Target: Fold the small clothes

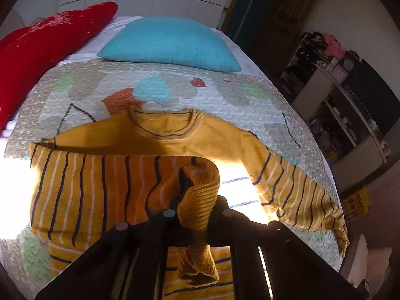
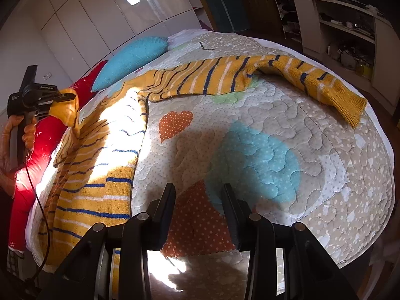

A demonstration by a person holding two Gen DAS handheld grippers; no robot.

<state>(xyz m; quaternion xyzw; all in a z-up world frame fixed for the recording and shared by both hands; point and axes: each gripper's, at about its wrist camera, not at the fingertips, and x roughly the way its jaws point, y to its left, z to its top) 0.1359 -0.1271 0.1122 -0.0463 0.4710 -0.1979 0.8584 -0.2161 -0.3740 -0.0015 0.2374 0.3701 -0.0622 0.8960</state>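
While it lies spread on the quilt (image 2: 287, 130), we list first the sweater (image 1: 105, 182): small, mustard-yellow knit, with thin navy and white stripes across body and sleeves, a plain yellow yoke, and a ribbed round collar (image 1: 162, 122) edged by one dark line. One sleeve (image 1: 197, 200) is drawn across the body toward our left gripper (image 1: 197, 215), which pinches its ribbed cuff; the cuff end hangs down between the fingers. From the right wrist view we see that same gripper (image 2: 60, 97) lifted above the garment's edge, yellow knit bunched at its tip, a hand (image 2: 17, 135) around its handle. The other sleeve (image 2: 312, 77) stretches out flat, well ahead of our right gripper (image 2: 200, 197) and to its right, with its cuff near the bed's edge. Our right gripper hangs over bare quilt, fingers spread apart, holding nothing; the sweater's body lies just to its left. Strong sunlight bleaches part of the knit. Beyond the collar we note a turquoise pillow (image 1: 170, 42) and a red cushion (image 1: 42, 52).
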